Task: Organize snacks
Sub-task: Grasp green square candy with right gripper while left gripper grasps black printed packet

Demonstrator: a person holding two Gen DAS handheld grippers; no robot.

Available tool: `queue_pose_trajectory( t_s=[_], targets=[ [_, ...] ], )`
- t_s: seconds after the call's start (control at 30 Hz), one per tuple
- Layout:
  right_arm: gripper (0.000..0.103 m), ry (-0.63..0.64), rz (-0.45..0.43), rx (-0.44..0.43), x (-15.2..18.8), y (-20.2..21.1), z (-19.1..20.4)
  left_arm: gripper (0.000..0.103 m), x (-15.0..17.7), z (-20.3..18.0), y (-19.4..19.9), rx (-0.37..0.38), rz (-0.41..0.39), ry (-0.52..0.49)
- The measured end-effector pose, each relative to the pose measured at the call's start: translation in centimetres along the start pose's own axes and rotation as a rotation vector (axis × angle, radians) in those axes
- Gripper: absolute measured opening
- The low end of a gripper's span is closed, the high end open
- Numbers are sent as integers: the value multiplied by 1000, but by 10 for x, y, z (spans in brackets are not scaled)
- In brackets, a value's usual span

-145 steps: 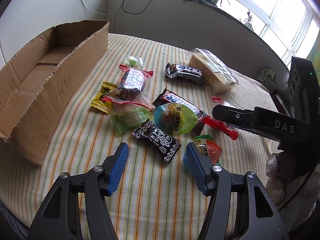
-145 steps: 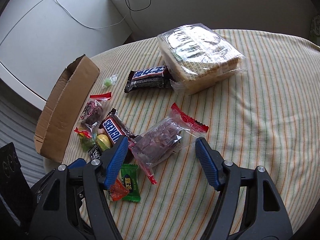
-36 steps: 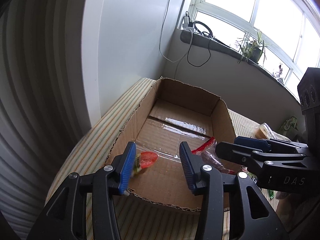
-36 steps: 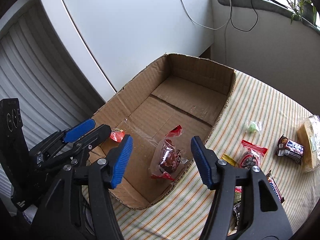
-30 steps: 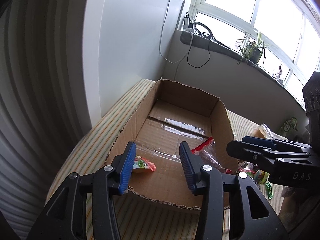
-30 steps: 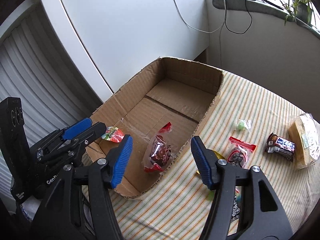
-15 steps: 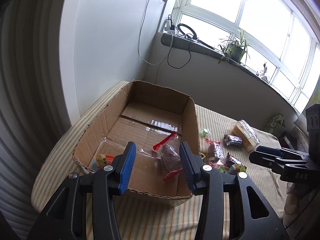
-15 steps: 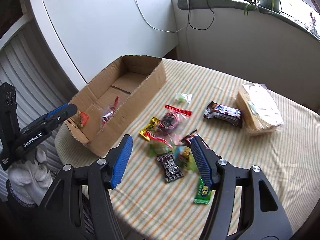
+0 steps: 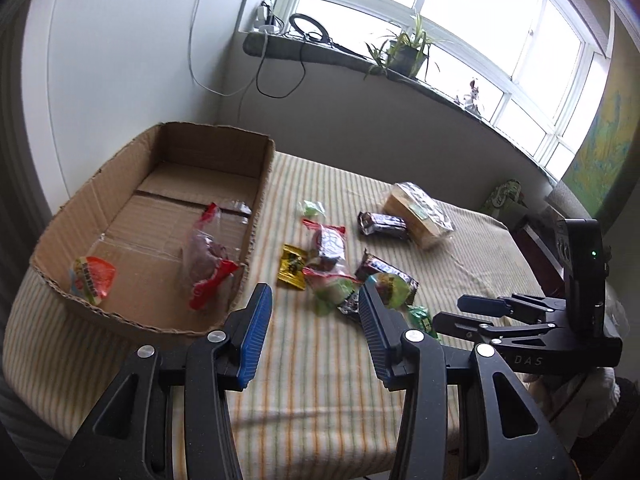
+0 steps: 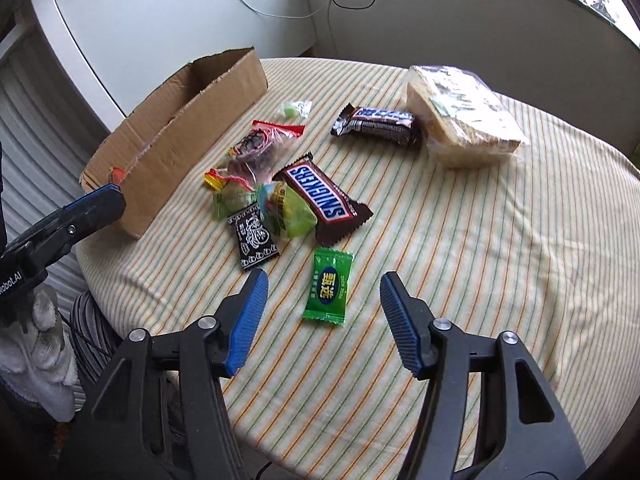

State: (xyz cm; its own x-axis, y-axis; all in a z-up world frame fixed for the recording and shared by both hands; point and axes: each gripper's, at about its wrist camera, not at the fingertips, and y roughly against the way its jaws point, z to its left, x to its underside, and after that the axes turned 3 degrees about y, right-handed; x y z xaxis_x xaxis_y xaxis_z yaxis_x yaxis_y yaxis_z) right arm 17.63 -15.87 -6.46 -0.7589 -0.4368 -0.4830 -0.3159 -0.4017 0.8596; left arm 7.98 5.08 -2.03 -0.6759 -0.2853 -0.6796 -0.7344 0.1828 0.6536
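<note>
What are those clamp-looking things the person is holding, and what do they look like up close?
Each is a black plastic hand-held gripper. The left gripper and right gripper both have two angled fingers with ribbed blue pads and round silver rivets. White lettering shows on each body. The person's hand wears a whitish glove.

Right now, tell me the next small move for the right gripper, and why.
Probably lower the right gripper onto the green candy. Its jaws are open and empty, and that wrapper lies alone on the striped cloth between the fingertips, apart from the pile. The cardboard box already holds two snacks.
</note>
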Motion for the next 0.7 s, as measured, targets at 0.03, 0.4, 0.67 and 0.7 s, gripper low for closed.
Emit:
queue_pose_trajectory(
  t_s=[0.03, 0.4, 0.67, 0.7],
  targets=[
    [50, 1, 4, -1, 2, -2, 0, 44, 3, -4, -4, 10, 18, 0],
    [40, 37, 5, 37, 1, -18, 3, 44, 16, -27, -55, 61, 172, 22],
    [26, 92, 9, 91, -1, -18, 1, 43, 14, -35, -78, 50, 208, 32],
    [26, 93, 8, 95, -1, -18, -1, 43, 14, -37, -81, 46, 210, 27]
  ],
)
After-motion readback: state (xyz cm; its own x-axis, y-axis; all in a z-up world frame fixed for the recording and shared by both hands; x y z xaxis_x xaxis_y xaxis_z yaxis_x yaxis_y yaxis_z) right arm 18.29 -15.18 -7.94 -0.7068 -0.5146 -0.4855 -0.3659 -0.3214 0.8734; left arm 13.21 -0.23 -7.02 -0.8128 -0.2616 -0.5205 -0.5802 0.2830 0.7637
